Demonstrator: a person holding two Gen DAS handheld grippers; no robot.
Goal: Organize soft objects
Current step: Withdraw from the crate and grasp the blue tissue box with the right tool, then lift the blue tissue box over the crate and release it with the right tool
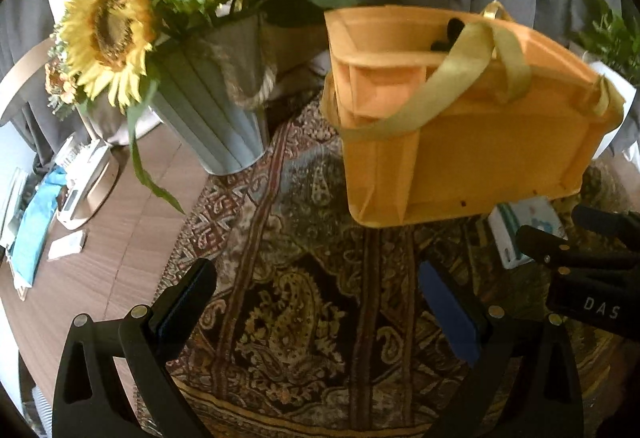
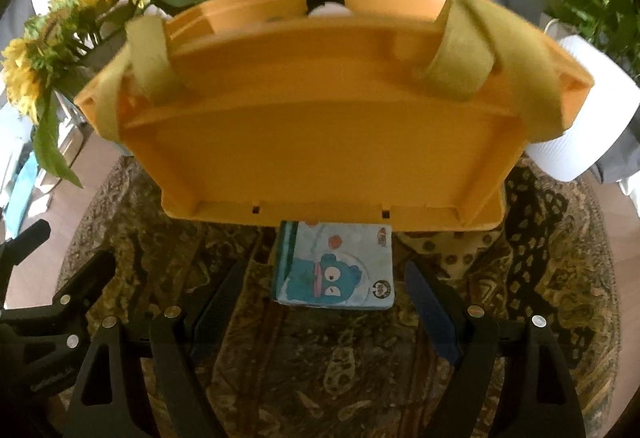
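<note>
An orange fabric organizer bag (image 2: 332,126) with pale yellow handles stands on a patterned cloth (image 2: 320,378); it also shows in the left wrist view as the orange bag (image 1: 460,126). A black and white soft thing (image 2: 326,4) peeks out of its far side. A soft cloth book (image 2: 338,266) with a teal cartoon creature lies in front of the bag, its far edge under it. My right gripper (image 2: 324,278) is open, its fingers on either side of the book without touching it. My left gripper (image 1: 316,278) is open above bare cloth. The book's edge (image 1: 524,234) appears right of it.
A grey pot of sunflowers (image 1: 216,106) stands left of the bag. A white ribbed pot (image 2: 580,118) with a green plant is at the right. On the wooden tabletop (image 1: 132,222) lie a blue cloth (image 1: 32,226) and white items. Grey curtains hang behind.
</note>
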